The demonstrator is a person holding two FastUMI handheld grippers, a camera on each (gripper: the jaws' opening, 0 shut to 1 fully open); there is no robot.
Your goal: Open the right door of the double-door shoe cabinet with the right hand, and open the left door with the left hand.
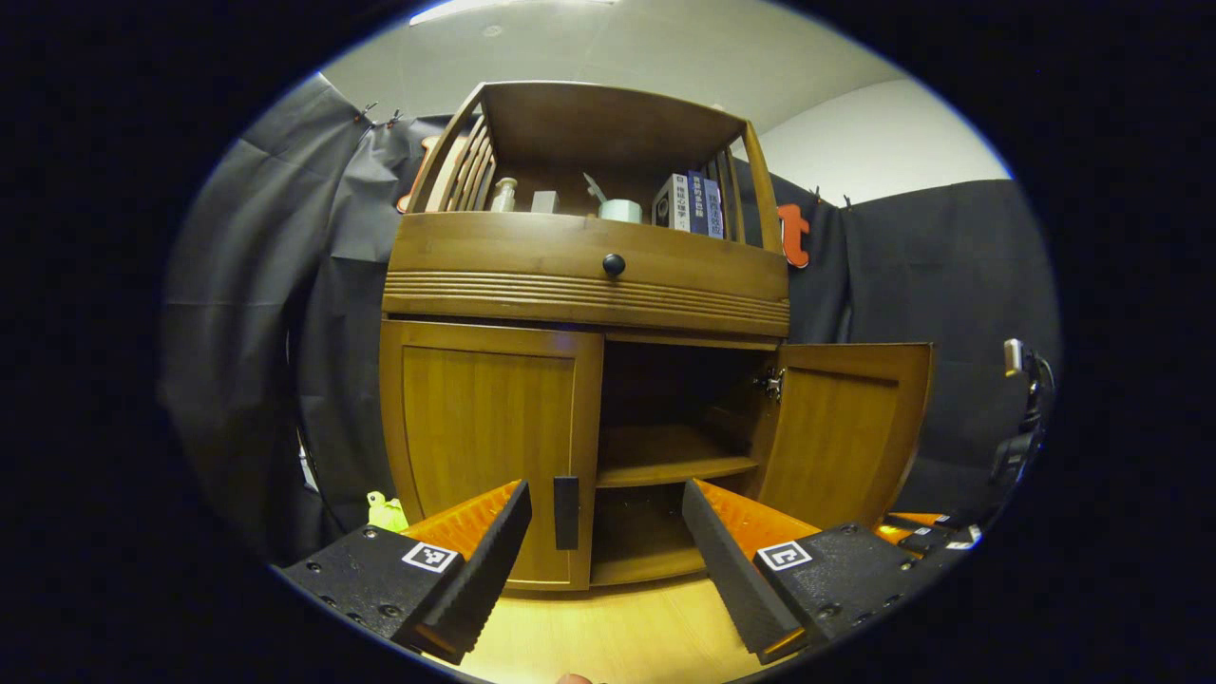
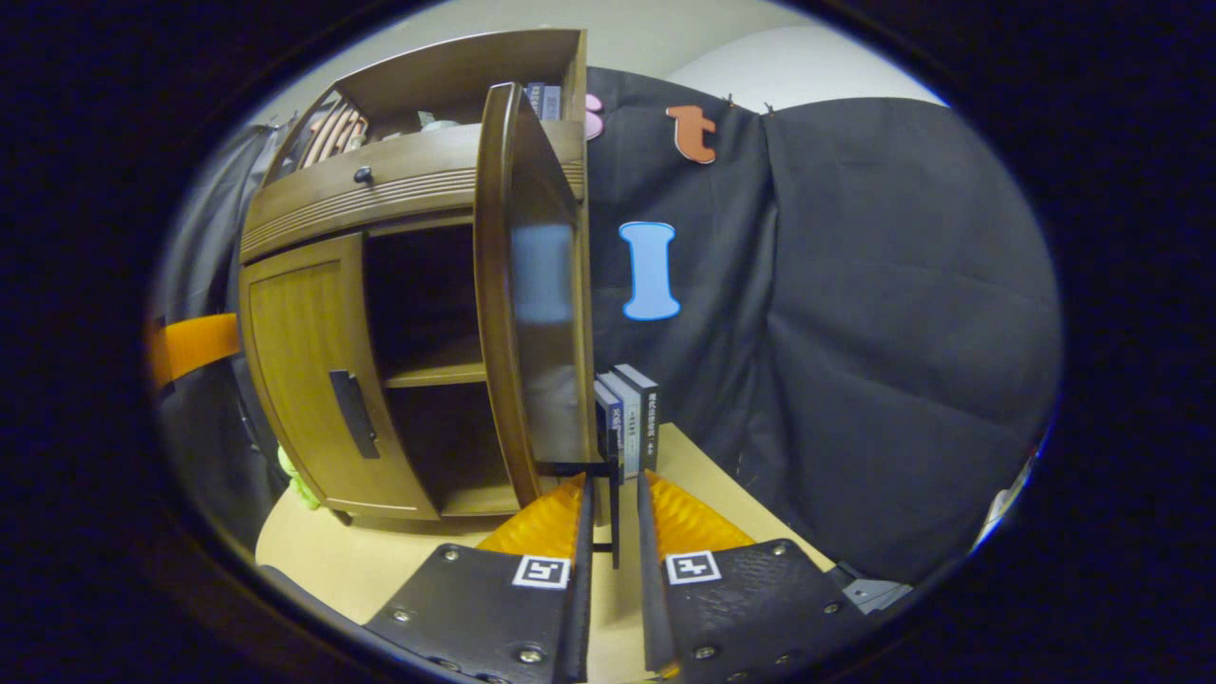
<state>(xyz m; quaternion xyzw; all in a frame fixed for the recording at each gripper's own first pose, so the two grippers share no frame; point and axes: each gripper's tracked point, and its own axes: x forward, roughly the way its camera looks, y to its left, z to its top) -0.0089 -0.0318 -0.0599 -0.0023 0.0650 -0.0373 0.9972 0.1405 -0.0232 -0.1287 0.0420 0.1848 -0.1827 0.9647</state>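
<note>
Jaws of the left gripper (image 1: 604, 532) stand spread wide, nothing between them but air. Ahead of them, just left of the gap's centre line, sits the dark upright bar handle (image 1: 566, 512) on the closed left door (image 1: 489, 446) of the brown wooden double-door shoe cabinet (image 1: 586, 285). Reading: the wide spread is there so the fingers can pass either side of that handle before closing; the approach looks lined up but contact is not made.

Right gripper (image 2: 610, 518): jaws drawn near together with a narrow slot between. A thin dark handle (image 2: 615, 513) runs down in that slot, fixed to the right door (image 2: 532, 285), which stands swung out edge-on directly ahead of the fingers. Whether both fingers press on the handle, cannot tell; a sliver of gap shows each side. The grip sits low on the door's free edge, likely for leverage against the hinge.

Beyond and right of the right jaws: a few upright books (image 2: 629, 423) on the pale wooden floor (image 2: 380, 560). Cabinet interior shows a bare middle shelf (image 1: 665, 465).

Judgement: right door step is done or nearly so; left door remains. Risk: left fingers closing off-centre and slipping off the slim handle.
</note>
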